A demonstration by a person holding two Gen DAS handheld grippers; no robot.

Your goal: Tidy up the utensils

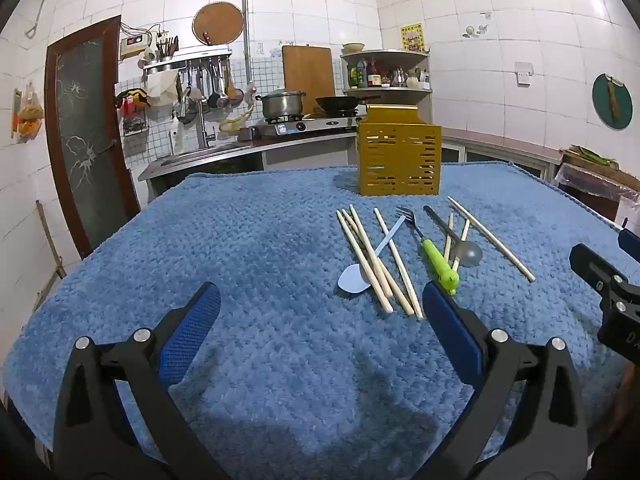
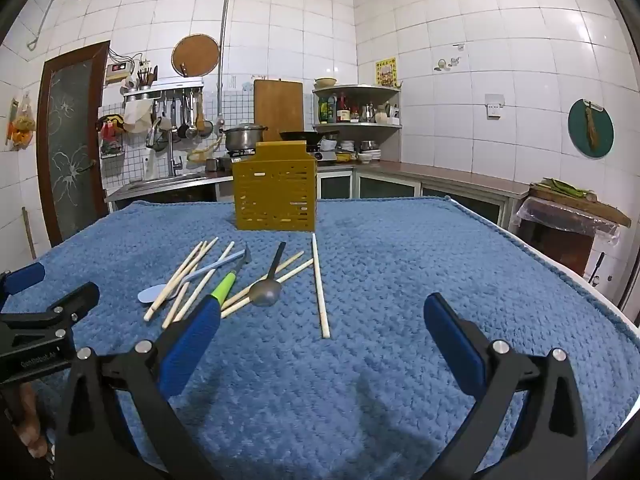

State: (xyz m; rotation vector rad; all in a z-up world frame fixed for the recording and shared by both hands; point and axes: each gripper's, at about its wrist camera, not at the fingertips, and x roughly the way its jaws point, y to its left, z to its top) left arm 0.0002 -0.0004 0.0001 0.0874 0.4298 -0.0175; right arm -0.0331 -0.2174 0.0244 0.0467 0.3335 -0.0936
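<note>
The utensils, chopsticks [image 1: 366,258], two spoons and a green-handled fork [image 1: 438,256], lie scattered mid-surface [image 1: 240,240], long axes running roughly near-to-far, just short of the yellow holder [image 1: 400,160]. They sit ahead-right of the left hand-held gripper [image 1: 320,312] and ahead-left of the right hand-held gripper [image 2: 322,324]. Both point slightly downward, released and empty; the lone chopstick [image 2: 320,284] looks nearest the right.

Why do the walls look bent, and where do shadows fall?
Left wrist view: fisheye bends the tiled walls, corners go dark, soft shadow on the blue cloth below the left hand-held gripper. Right wrist view: same bending, a shadow beside the yellow holder; the image is sharp.
</note>
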